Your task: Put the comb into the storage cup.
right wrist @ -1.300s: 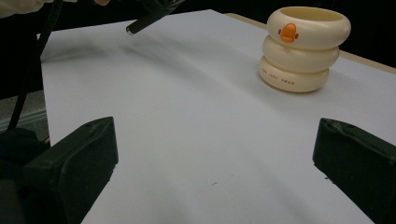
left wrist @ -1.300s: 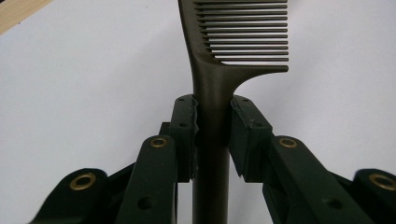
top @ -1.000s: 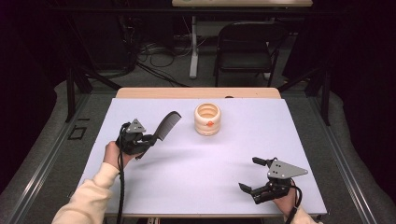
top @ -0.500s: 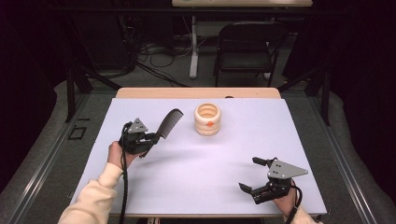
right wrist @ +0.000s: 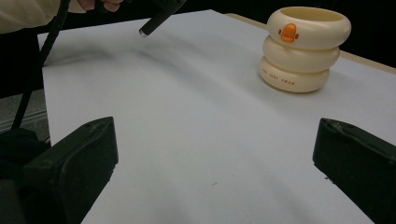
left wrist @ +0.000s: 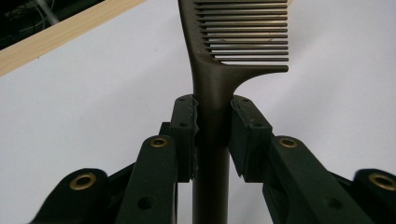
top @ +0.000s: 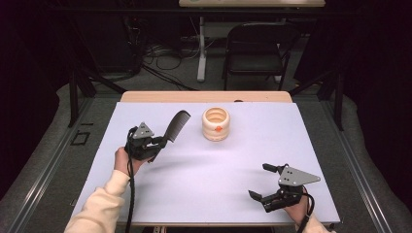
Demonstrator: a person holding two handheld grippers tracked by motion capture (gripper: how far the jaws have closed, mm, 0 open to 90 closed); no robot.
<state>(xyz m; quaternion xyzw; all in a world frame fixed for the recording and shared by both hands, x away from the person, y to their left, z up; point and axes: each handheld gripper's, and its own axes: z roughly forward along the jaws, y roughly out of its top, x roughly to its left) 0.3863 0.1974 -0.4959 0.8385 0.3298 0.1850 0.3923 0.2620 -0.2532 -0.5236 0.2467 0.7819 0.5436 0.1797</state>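
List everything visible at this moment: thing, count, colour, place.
comb: 1, black, held off the table in the left gripper, teeth end toward the holder
ringed holder: 1, cream with an orange mark, upright at table centre-back
table: 1, white top with wooden back edge
folding chair: 1, dark, on the floor behind the table
left gripper: 1, black, shut on the comb handle
right gripper: 1, black, open, near front right

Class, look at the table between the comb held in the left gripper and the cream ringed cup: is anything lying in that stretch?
Nothing visible. Between the comb and the cup lies bare white table.
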